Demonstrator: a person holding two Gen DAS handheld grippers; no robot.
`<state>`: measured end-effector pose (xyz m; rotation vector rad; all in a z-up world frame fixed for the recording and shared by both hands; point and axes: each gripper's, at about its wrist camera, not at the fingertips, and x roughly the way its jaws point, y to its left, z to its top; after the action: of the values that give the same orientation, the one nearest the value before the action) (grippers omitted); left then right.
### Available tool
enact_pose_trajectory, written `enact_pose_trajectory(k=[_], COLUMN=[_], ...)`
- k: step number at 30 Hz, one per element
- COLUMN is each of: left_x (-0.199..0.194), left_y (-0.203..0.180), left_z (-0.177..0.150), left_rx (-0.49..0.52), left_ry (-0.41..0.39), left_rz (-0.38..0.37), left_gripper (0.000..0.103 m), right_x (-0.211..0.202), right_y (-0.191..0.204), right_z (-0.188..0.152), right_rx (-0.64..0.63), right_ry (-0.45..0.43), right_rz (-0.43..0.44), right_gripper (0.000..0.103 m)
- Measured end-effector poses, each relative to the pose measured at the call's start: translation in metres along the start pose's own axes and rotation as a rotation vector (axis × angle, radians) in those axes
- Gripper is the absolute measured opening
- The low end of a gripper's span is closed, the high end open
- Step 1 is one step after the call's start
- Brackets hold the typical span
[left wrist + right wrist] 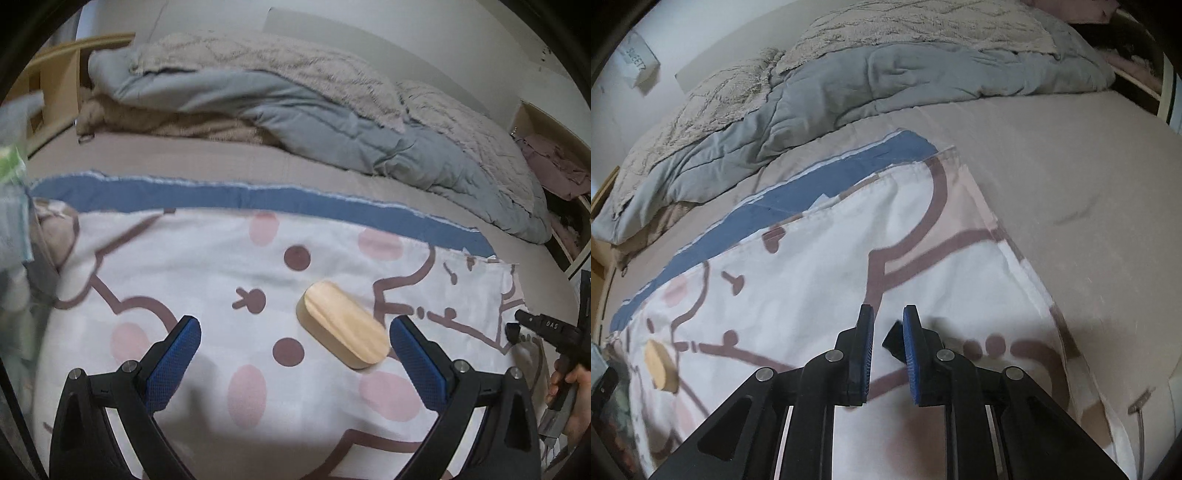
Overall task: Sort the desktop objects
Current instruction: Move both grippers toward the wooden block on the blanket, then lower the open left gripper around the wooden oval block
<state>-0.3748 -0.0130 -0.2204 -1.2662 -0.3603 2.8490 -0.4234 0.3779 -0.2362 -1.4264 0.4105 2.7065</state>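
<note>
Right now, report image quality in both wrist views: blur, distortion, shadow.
Left wrist view: fisheye bends the bed edge; wooden block sharp, left margin smeared; soft shadow beneath the left gripper. Right wrist view: dim, patterned cloth slightly blurred, right gripper crisp.

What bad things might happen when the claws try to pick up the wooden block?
The block lies nearer the left gripper's right finger than its left, so closing now may nudge it sideways instead of gripping it. It rests on a soft printed cloth that could bunch up between the fingers. The right gripper is nearly shut with nothing in it, so it can't help until it opens.
</note>
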Motion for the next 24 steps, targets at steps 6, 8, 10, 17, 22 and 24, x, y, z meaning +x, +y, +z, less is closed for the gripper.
enact_pose_trajectory(k=[6,8,10,17,22,24], left_x=[0.015,0.016,0.015,0.015,0.027,0.036], left_y=[0.001,-0.003,-0.007,-0.021,-0.027,-0.029], left_z=[-0.001,0.002,0.008,0.027,0.029,0.029], left_rx=[0.004,0.021,0.040,0.078,0.097,0.094], left_ry=[0.017,0.010,-0.005,-0.055,-0.048,-0.031], left_rz=[-0.013,-0.030,-0.047,-0.066,-0.027,-0.010], left_gripper=[0.102,0.102,0.102,0.102,0.093,0.086], right_x=[0.021,0.019,0.013,-0.017,-0.041,-0.054], right_y=[-0.003,-0.008,-0.010,-0.010,-0.029,-0.033], right_z=[-0.007,-0.012,-0.015,-0.064,-0.119,-0.128], right_rx=[-0.076,-0.080,-0.092,-0.217,-0.206,-0.193], right_ry=[0.018,0.017,0.030,0.055,-0.005,-0.007], right_rz=[-0.070,-0.045,-0.019,0.038,0.096,0.124], right_gripper=[0.017,0.017,0.017,0.018,0.017,0.017])
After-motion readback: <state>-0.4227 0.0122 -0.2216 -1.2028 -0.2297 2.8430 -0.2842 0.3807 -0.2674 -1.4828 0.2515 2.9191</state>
